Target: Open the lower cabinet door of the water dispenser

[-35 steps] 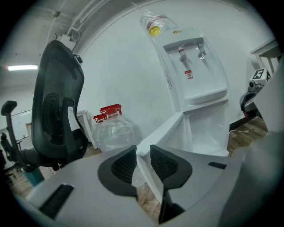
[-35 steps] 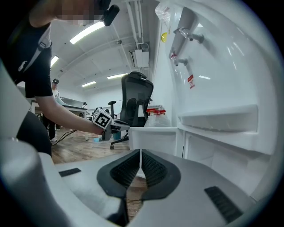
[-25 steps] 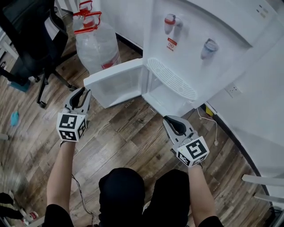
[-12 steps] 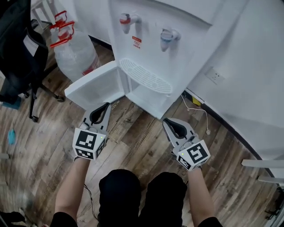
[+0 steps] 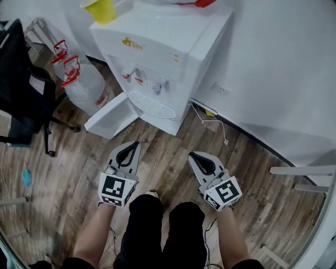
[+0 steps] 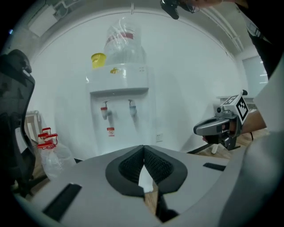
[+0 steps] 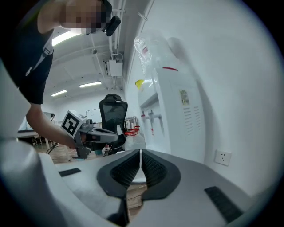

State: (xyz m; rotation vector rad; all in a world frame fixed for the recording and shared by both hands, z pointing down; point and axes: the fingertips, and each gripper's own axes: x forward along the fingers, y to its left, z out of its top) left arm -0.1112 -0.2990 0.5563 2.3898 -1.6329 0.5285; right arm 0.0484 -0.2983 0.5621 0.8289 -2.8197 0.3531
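The white water dispenser [image 5: 157, 47] stands against the wall, with its lower cabinet door [image 5: 107, 118] swung open to the left over the wooden floor. My left gripper [image 5: 135, 143] hovers in front of the door, apart from it, shut and empty. My right gripper [image 5: 191, 155] hangs beside it, a step back from the dispenser, also shut on nothing. In the left gripper view the dispenser [image 6: 119, 88] stands well ahead of the closed jaws, and the right gripper [image 6: 217, 128] shows at the right. In the right gripper view the dispenser [image 7: 173, 111] rises to the right.
Empty water bottles [image 5: 84, 86] with red handles stand left of the dispenser, and a black office chair [image 5: 21, 89] beyond them. A yellow cup [image 5: 101, 9] sits on the dispenser's top. A wall socket [image 5: 219, 88] and cable [image 5: 212, 123] lie to its right. White furniture legs [image 5: 302, 173] stand far right.
Both grippers have drawn back from the dispenser and risen. The left gripper's jaws have closed. The door stays swung open.
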